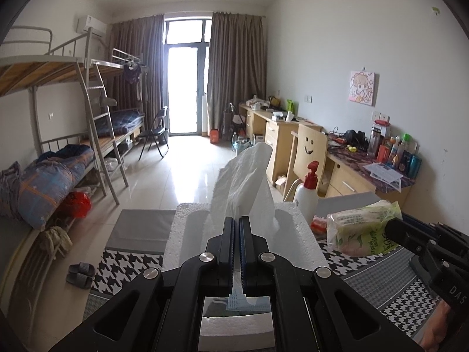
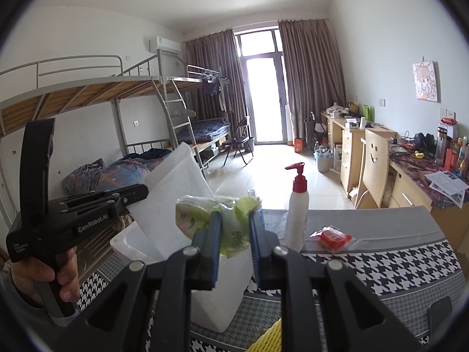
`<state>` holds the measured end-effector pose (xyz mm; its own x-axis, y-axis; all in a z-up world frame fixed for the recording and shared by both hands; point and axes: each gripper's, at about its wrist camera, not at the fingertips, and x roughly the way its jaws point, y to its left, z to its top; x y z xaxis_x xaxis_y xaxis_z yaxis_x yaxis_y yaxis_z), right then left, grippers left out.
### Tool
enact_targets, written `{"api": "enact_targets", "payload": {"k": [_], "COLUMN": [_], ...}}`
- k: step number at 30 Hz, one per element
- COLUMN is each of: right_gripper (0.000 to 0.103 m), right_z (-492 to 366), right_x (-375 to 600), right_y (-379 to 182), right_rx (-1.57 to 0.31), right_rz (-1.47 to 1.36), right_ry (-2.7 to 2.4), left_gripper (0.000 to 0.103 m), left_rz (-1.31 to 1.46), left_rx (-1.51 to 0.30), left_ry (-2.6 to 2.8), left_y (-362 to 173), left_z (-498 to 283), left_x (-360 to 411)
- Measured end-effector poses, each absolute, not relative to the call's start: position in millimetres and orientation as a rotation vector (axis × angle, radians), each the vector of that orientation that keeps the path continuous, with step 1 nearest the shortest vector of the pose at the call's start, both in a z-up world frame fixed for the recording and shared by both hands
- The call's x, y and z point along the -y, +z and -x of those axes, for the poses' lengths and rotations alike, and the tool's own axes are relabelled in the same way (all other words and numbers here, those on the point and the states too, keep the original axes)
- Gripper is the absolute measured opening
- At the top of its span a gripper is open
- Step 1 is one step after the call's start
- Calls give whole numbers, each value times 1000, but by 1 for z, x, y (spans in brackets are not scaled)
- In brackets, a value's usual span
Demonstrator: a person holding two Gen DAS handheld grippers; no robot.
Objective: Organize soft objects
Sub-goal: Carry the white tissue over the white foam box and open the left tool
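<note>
Both grippers are holding soft items over a white foam box.

The left gripper (image 1: 236, 220) is clenching a white tissue sheet (image 1: 244, 176), its jaws pressed together on the sheet's lower edge, and the sheet is standing up above the foam box (image 1: 187, 234). The right gripper (image 2: 234, 228) is grasping a green-printed tissue pack (image 2: 202, 214) between its blue pads, just above the box's near corner. A white pump bottle (image 2: 297, 214) with a red top is standing beside the box on the houndstooth-covered desk (image 2: 395, 264), with a small red packet (image 2: 332, 237) lying near it.
</note>
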<state>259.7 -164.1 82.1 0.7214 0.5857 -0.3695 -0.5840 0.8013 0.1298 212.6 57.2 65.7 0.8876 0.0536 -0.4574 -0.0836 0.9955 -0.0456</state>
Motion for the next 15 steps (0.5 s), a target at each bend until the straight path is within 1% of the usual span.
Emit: {"api": "enact_targets", "payload": {"k": [13,15], "right_gripper": [22,22], "right_z": [-263,-263], "right_x": [160,159], "right_y": [81,82], "right_rx": [-427,-425], "right_rz": [-5,-3], "right_ry": [632,632], "left_gripper": [3,5], "left_rz": [62,54], "left_rx": [-541,-550], "left_ry": [68,71], "left_y": [52,51], "left_z": [-224,-225], "left_x": [-57,-58]}}
